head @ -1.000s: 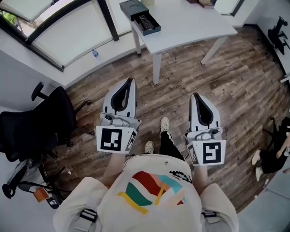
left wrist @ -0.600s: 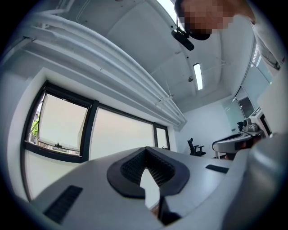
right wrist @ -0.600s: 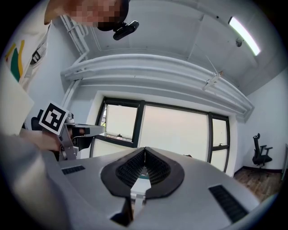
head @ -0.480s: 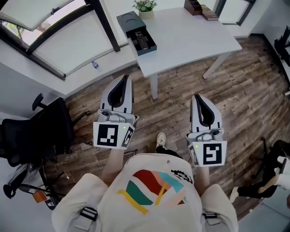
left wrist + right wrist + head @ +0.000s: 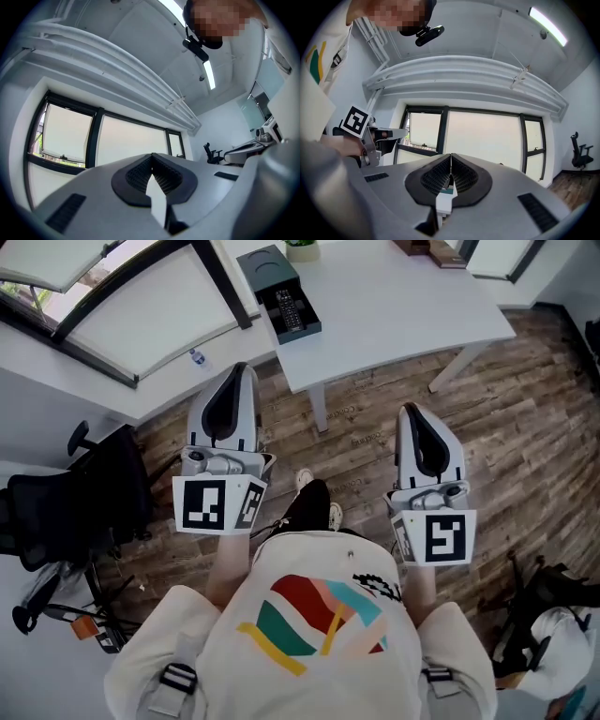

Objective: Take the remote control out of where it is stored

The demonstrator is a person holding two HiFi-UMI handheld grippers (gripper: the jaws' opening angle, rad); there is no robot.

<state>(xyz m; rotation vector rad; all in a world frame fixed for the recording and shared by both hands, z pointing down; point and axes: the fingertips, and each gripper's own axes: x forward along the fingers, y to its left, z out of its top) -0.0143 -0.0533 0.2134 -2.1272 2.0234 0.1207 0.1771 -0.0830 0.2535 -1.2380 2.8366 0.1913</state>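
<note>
A black remote control (image 5: 287, 308) lies in the open drawer (image 5: 304, 331) of a small dark box (image 5: 265, 266) at the near left corner of the white desk (image 5: 394, 306), in the head view. My left gripper (image 5: 236, 369) is held out over the floor, well short of the desk, jaws together with nothing between them. My right gripper (image 5: 412, 412) hangs at the right, farther from the drawer, also shut and empty. Both gripper views look up at windows and ceiling past the closed jaws of the left gripper (image 5: 151, 156) and the right gripper (image 5: 450, 156).
A black office chair (image 5: 70, 507) stands at the left by a white window ledge (image 5: 141, 381) with a small bottle (image 5: 195, 357). A potted plant (image 5: 302, 247) sits on the desk behind the box. The desk leg (image 5: 320, 409) is ahead between the grippers. Another person's legs (image 5: 548, 615) show at the lower right.
The desk and drawer box have come nearer and shifted slightly in the head view as I step forward. Both grippers stay shut and have moved little relative to my body.
</note>
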